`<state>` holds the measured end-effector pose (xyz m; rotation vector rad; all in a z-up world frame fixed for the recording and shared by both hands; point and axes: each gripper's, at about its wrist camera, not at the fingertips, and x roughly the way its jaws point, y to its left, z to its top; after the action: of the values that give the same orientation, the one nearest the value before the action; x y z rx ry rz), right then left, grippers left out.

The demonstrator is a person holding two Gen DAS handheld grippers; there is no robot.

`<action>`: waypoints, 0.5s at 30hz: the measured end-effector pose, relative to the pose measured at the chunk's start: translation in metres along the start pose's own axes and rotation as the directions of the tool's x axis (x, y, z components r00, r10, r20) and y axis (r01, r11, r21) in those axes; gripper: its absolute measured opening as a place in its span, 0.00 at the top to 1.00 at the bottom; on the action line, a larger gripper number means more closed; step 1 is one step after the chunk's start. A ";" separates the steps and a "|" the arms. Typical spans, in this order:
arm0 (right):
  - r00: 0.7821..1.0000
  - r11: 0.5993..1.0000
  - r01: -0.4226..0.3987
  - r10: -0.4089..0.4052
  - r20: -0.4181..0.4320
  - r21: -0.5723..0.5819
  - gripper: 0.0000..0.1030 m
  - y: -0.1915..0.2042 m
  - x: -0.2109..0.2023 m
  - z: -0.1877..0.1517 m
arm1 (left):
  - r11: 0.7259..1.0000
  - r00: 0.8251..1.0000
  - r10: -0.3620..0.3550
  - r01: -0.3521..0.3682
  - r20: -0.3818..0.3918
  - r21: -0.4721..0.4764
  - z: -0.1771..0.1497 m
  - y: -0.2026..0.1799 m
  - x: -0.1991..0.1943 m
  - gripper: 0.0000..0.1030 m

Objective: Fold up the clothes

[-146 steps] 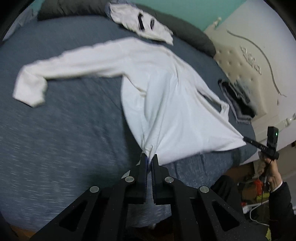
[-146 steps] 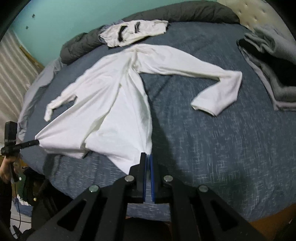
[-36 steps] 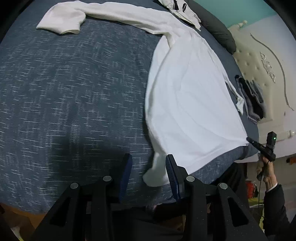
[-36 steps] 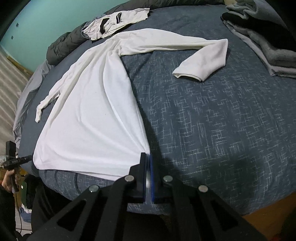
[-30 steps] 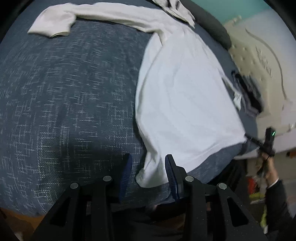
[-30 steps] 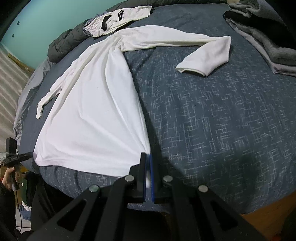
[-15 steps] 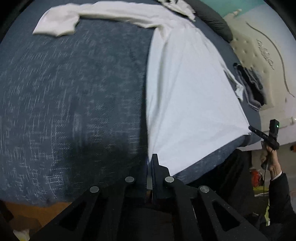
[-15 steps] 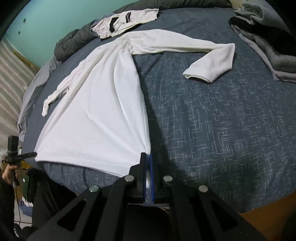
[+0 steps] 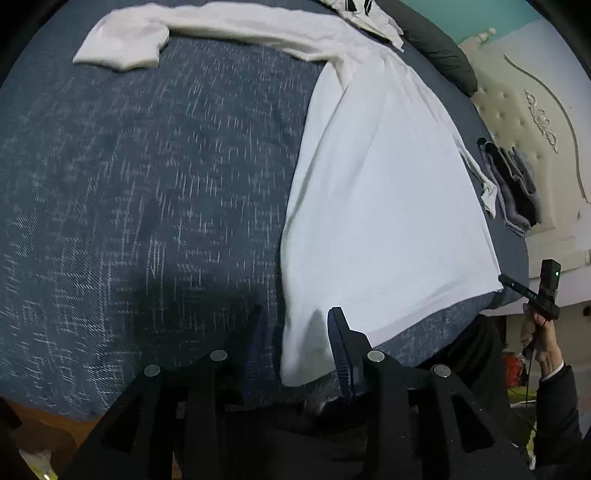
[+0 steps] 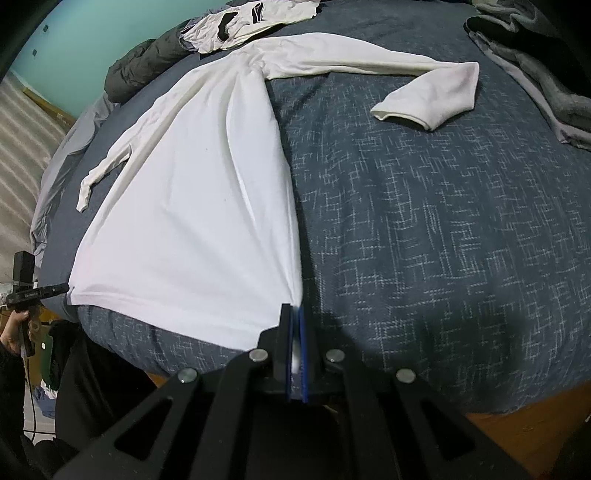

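L wrist view: the jaws of the left gripper [image 9: 295,343] are opening, w/ the near bottom corner of the white shirt [image 9: 384,206] loose between them. The shirt runs long, away from the jaws, up the bed [image 9: 147,184].

R wrist view: the right gripper [image 10: 295,332] is pinched tight on the other bottom corner, so it's the hand w/ a hold.

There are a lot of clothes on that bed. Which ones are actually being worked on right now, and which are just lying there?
In the job:
- white long-sleeved shirt, spread flat
- right gripper, clamped on its hem corner
- left gripper, jaws opening around the other corner

Lying about:
- white garment with black marks
- folded grey and black clothes
- dark grey pillow
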<state>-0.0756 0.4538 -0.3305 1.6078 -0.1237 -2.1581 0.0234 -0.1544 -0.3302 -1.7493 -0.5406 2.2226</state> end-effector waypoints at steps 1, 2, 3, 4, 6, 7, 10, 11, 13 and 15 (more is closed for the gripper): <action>1.000 1.000 -0.002 0.002 -0.002 0.000 0.97 0.000 0.000 0.000 | 1.000 1.000 0.008 -0.008 0.010 0.005 0.002 -0.002 -0.005 0.64; 1.000 1.000 -0.004 0.004 -0.003 0.000 0.97 0.000 0.000 0.000 | 1.000 1.000 0.018 -0.018 0.022 0.009 0.003 -0.005 -0.010 0.64; 1.000 1.000 -0.003 0.003 -0.004 0.002 0.96 0.000 0.000 0.000 | 1.000 0.999 0.027 -0.027 0.034 0.013 0.005 -0.007 -0.015 0.64; 1.000 1.000 -0.002 0.002 -0.003 0.009 0.96 -0.002 -0.001 0.000 | 0.999 0.998 0.034 -0.035 0.047 0.017 0.007 -0.009 -0.021 0.64; 1.000 1.000 -0.001 0.001 0.001 0.027 0.96 -0.006 -0.005 0.000 | 0.999 0.997 0.043 -0.044 0.070 0.020 0.012 -0.010 -0.034 0.64; 1.000 0.999 -0.003 0.003 0.009 0.034 0.94 -0.008 -0.008 0.001 | 0.999 0.995 0.048 -0.050 0.083 0.021 0.018 -0.012 -0.040 0.64; 0.999 0.999 -0.011 0.009 0.052 0.053 0.82 -0.013 -0.021 0.002 | 0.997 0.990 0.063 -0.067 0.124 0.031 0.034 -0.016 -0.064 0.63; 0.998 0.998 -0.014 0.010 0.068 0.061 0.78 -0.015 -0.026 0.003 | 0.997 0.988 0.067 -0.073 0.139 0.036 0.038 -0.016 -0.074 0.62; 0.995 0.997 -0.023 0.015 0.099 0.077 0.72 -0.020 -0.036 0.006 | 0.996 0.982 0.069 -0.078 0.174 0.048 0.051 -0.023 -0.091 0.61; 0.992 0.996 -0.027 0.016 0.128 0.089 0.71 -0.023 -0.046 0.010 | 0.995 0.977 0.068 -0.082 0.203 0.060 0.064 -0.033 -0.101 0.60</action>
<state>-0.0818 0.4913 -0.2937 1.5092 -0.2802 -2.2668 -0.0154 -0.1764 -0.2140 -1.5466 -0.4410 2.4566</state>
